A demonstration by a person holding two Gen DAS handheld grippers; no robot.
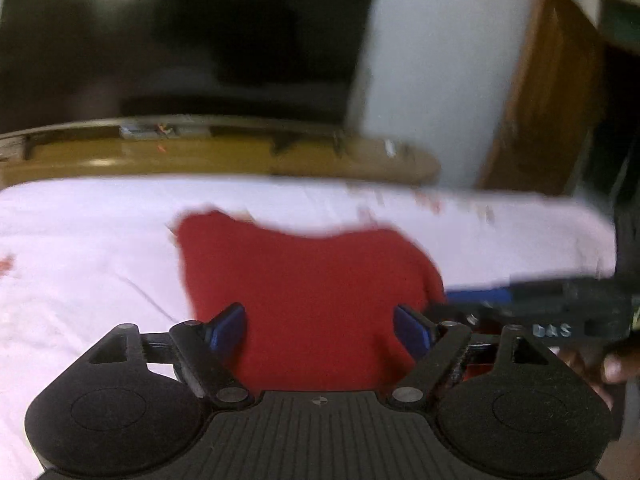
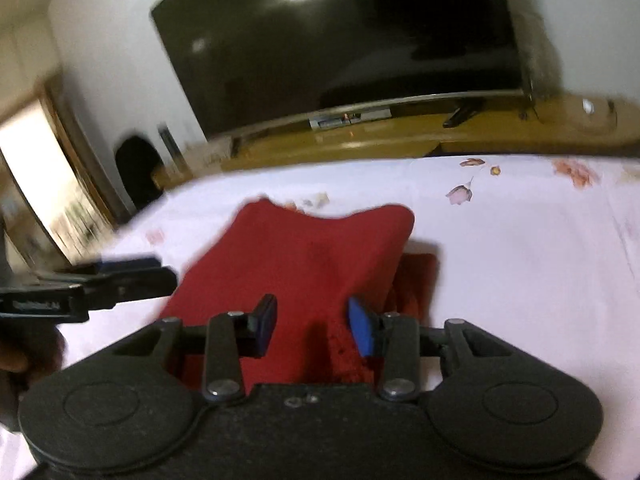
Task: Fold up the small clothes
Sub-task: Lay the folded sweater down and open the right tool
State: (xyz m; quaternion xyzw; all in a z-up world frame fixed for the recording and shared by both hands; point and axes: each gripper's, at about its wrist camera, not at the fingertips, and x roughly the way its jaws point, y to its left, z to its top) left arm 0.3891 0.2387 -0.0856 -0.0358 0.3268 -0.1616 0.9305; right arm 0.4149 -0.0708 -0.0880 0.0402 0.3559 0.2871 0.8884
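We find the left gripper (image 1: 320, 326) with its jaws spread wide; the blue pads (image 1: 226, 326) stand well apart and nothing sits between them. The right gripper (image 2: 312, 326) is likewise parted, pads clear of each other and clasping nothing. Both tools sit over the near part of the red garment (image 1: 304, 288), which lies partly folded on the white floral sheet (image 1: 80, 248); whether either tool touches the cloth we cannot tell, as both views are blurred. In the right wrist view a second red layer (image 2: 416, 280) shows at the garment's right side. Each tool appears at the edge of the other's view. Beyond the bed stand a wooden TV stand (image 2: 400, 136) and a dark television (image 2: 340, 40).
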